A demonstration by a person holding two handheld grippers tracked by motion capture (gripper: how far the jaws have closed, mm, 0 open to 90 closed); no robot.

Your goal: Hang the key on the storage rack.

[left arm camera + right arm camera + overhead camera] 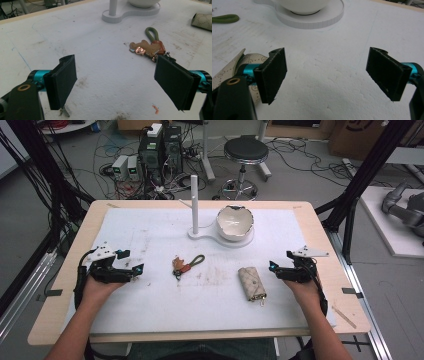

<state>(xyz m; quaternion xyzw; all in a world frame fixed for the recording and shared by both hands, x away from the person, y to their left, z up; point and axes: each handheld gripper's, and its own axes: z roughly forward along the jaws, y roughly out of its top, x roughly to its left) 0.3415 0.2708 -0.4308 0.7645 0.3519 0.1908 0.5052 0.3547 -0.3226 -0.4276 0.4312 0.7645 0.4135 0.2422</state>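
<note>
A keychain (186, 265) with a green loop and a brown tag lies mid-table; in the left gripper view the keychain (148, 47) lies just beyond the right jaw. A beige key pouch (251, 282) lies to its right; the pouch (227, 72) shows behind the left jaw in the right gripper view. My left gripper (134, 265) rests at the table's left, open with nothing between its jaws (115, 86). My right gripper (274, 267) sits just right of the pouch, open and empty (327, 77). A white bowl (234, 222) stands on a white stand (197, 234) with an upright post (194, 202).
A white foam mat (150, 305) covers the wooden table (65, 285). Behind the table stand a black stool (245, 151), computer boxes (159, 150) and tangled cables on the floor. Black frame posts (360, 175) rise at both sides.
</note>
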